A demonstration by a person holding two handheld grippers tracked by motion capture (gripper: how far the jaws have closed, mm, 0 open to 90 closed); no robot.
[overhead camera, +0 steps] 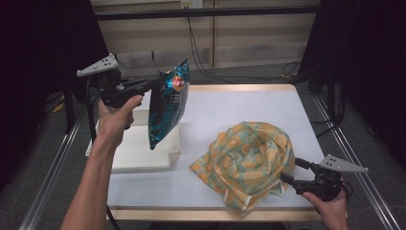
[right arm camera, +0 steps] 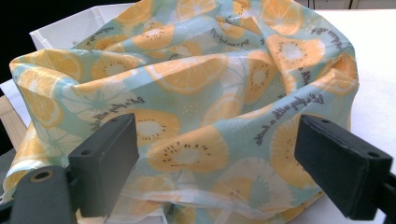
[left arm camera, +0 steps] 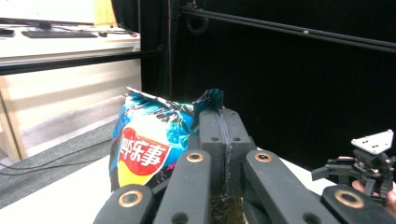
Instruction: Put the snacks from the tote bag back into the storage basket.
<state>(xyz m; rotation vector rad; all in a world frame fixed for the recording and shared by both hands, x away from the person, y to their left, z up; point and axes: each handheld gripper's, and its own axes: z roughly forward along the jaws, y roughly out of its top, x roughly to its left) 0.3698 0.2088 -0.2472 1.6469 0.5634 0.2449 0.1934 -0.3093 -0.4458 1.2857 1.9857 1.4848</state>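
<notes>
A blue foil chip bag hangs in the air above the white tray, held by its top corner in my left gripper, which is shut on it. In the left gripper view the bag shows its red logo beside the closed jaws. A crumpled cloth bag printed with orange slices lies on the white table, right of centre. My right gripper sits at the cloth's lower right edge, open. In the right gripper view the cloth lies right beyond the wide-apart jaws.
The white tray stands at the table's left edge, under the hanging chip bag. The table ends in a wooden rim at back and front. Metal rails run along both sides. Black curtains and cables lie behind.
</notes>
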